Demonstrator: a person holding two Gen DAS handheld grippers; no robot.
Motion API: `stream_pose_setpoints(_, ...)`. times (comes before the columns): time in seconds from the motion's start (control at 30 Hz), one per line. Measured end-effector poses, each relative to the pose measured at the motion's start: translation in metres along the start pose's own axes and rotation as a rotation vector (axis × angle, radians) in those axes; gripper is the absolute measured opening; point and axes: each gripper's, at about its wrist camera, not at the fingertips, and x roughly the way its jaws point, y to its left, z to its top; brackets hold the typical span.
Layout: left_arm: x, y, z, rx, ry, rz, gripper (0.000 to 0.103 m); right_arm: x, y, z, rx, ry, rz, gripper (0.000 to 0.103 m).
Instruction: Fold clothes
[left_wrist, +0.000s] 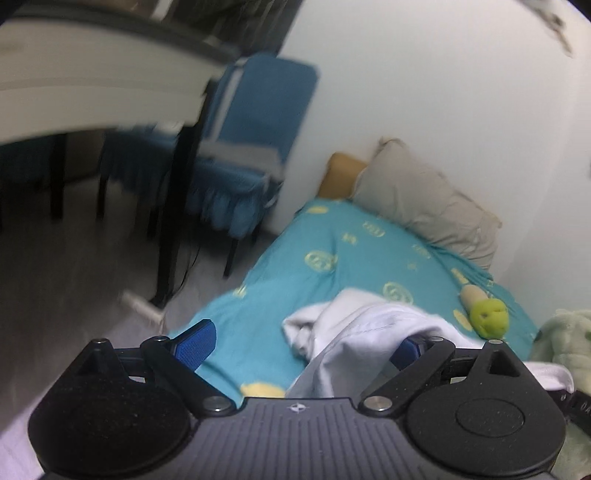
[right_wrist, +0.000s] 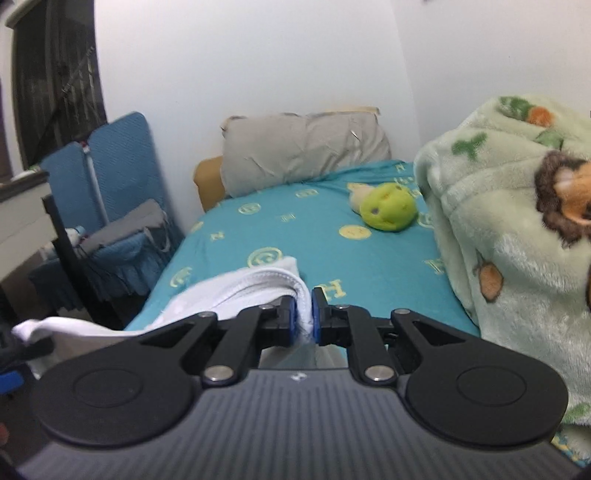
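Pinching a white garment (right_wrist: 258, 291) over the bed (right_wrist: 306, 236), the right gripper (right_wrist: 303, 314) clamps its hem while the left gripper (left_wrist: 299, 341) stands spread (cloth draped over one finger); folding looks barely begun, the fabric bunched.

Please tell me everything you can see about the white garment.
The white garment is soft, thin cloth, crumpled and not yet folded. It has a stitched, ribbed hem, seen in the right wrist view. It lies partly on the teal bedsheet near the bed's near edge. The right gripper is shut on a bunched edge of it. In the left wrist view the garment drapes over one finger of the open left gripper, which does not clamp it. What kind of garment it is cannot be told.
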Motion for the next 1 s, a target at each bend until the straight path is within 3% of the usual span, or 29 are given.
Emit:
stream_pose_setpoints(0.1,0.010,-0.018,-0.004,0.083,0.011,-0.020,0.097,-0.007,0.006,0.001,-0.018,-0.027,0.046,0.012)
stream_pose_setpoints(0.23,0.023,-0.040,-0.017,0.234,0.020,0.010,0.097,-0.013,0.014,0.001,-0.040,-0.047,0.092,0.012)
stream_pose_setpoints(0.5,0.034,-0.060,-0.036,0.463,0.052,0.021,0.097,-0.015,0.012,0.006,-0.023,-0.054,0.096,0.012)
stream_pose_setpoints(0.6,0.027,-0.068,-0.045,0.558,-0.003,0.041,0.097,-0.014,0.009,0.006,-0.010,-0.048,0.090,0.012)
stream_pose_setpoints(0.7,0.031,-0.080,-0.056,0.651,-0.055,0.112,0.098,-0.018,0.010,0.007,0.001,-0.058,0.105,0.012)
stream_pose_setpoints(0.87,0.052,-0.089,-0.072,0.716,-0.094,0.280,0.098,-0.024,0.014,0.008,-0.012,-0.091,0.110,0.012)
stream_pose_setpoints(1.0,0.042,-0.079,-0.064,0.667,-0.070,0.279,0.097,-0.014,0.013,0.007,-0.023,-0.069,0.069,0.012)
